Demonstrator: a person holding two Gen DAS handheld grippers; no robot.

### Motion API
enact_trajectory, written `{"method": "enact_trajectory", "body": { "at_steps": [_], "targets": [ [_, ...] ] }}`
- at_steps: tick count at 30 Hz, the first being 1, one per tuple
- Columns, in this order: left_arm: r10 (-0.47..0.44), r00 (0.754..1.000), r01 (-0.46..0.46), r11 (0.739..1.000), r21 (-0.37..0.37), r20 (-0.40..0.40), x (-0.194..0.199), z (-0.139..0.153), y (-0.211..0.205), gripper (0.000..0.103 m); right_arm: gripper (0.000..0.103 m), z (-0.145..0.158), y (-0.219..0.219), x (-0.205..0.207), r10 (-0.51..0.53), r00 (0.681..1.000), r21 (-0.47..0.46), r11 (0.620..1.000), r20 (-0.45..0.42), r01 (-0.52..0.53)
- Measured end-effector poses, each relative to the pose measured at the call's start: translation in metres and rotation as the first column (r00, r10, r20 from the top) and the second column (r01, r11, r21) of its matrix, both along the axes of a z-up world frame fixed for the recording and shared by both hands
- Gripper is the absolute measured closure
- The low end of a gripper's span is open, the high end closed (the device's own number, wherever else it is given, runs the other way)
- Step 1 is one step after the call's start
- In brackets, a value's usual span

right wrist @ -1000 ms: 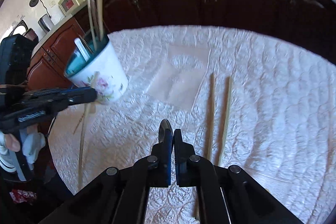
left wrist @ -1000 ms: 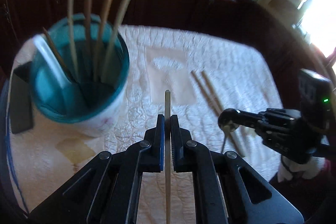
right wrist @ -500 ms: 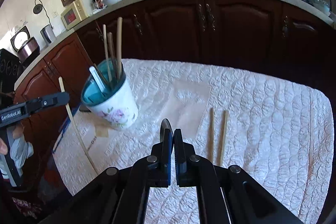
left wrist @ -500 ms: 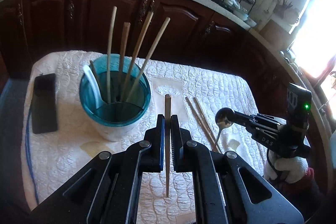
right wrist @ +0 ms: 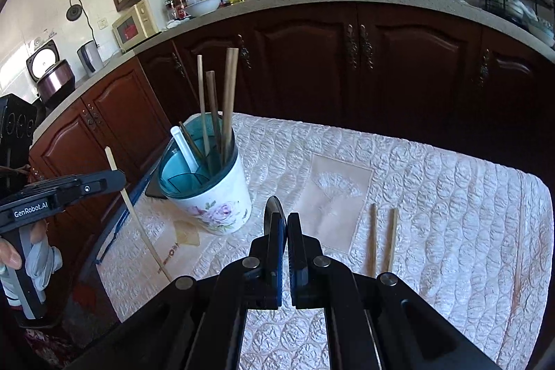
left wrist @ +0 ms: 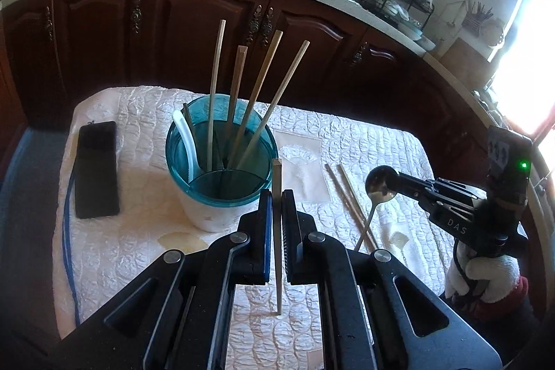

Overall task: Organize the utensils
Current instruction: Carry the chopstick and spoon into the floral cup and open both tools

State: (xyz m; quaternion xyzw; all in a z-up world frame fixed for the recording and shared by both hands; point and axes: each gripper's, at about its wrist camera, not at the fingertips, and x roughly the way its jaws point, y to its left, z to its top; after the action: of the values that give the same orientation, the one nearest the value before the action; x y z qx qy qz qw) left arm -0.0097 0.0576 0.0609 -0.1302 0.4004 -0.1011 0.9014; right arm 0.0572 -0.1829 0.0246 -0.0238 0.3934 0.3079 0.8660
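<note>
A white floral holder with a teal insert (left wrist: 218,169) (right wrist: 211,193) stands on the quilted table and holds several chopsticks and a white spoon (left wrist: 185,141). My left gripper (left wrist: 276,203) is shut on one wooden chopstick (left wrist: 276,231), held upright in front of the holder; it also shows in the right wrist view (right wrist: 135,210). My right gripper (right wrist: 282,224) is shut on a metal spoon (left wrist: 380,188), held above the table to the right of the holder. Two chopsticks (right wrist: 381,238) (left wrist: 347,193) lie on the cloth at the right.
A black phone (left wrist: 97,169) with a blue cable (left wrist: 67,231) lies left of the holder. The white quilted cloth (right wrist: 451,196) covers the table. Dark wooden cabinets (right wrist: 381,65) and a counter with a stove stand behind it.
Both grippers have risen and pulled back from the table with their loads. The holder now looks farther off and lower in both views.
</note>
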Motion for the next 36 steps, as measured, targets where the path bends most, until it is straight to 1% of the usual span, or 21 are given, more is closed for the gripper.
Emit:
{"method": "enact_trajectory", "body": {
  "at_steps": [13, 18, 22, 27, 32, 36],
  "targets": [
    [0.016, 1.0, -0.016, 1.0, 0.017, 0.012, -0.003, 0.005, 0.009, 0.099, 0.101, 0.007, 0.012, 0.002, 0.006, 1.0, 0.011, 1.0, 0.009, -0.006],
    [0.015, 1.0, -0.015, 1.0, -0.004, 0.014, -0.006, 0.014, 0.02, 0.099, 0.101, 0.014, 0.018, 0.006, 0.004, 1.0, 0.021, 1.0, 0.018, -0.004],
    [0.027, 0.999, -0.026, 1.0, -0.017, 0.034, -0.007, 0.032, 0.037, 0.099, 0.101, 0.026, 0.025, 0.012, 0.007, 0.999, 0.036, 0.999, 0.038, -0.008],
    [0.063, 0.993, -0.062, 0.998, -0.018, 0.101, -0.005, 0.068, 0.057, 0.099, 0.101, 0.047, 0.039, 0.024, -0.014, 0.997, 0.071, 0.997, 0.08, 0.008],
    [0.114, 0.974, -0.114, 0.993, -0.01, 0.196, 0.006, 0.105, 0.074, 0.099, 0.101, 0.065, 0.064, 0.036, -0.036, 0.988, 0.049, 0.998, 0.152, 0.029],
    [0.145, 0.958, -0.151, 0.989, 0.005, 0.248, 0.024, 0.122, 0.084, 0.099, 0.101, 0.071, 0.083, 0.047, -0.061, 0.976, 0.021, 0.998, 0.211, 0.058]
  ]
}}
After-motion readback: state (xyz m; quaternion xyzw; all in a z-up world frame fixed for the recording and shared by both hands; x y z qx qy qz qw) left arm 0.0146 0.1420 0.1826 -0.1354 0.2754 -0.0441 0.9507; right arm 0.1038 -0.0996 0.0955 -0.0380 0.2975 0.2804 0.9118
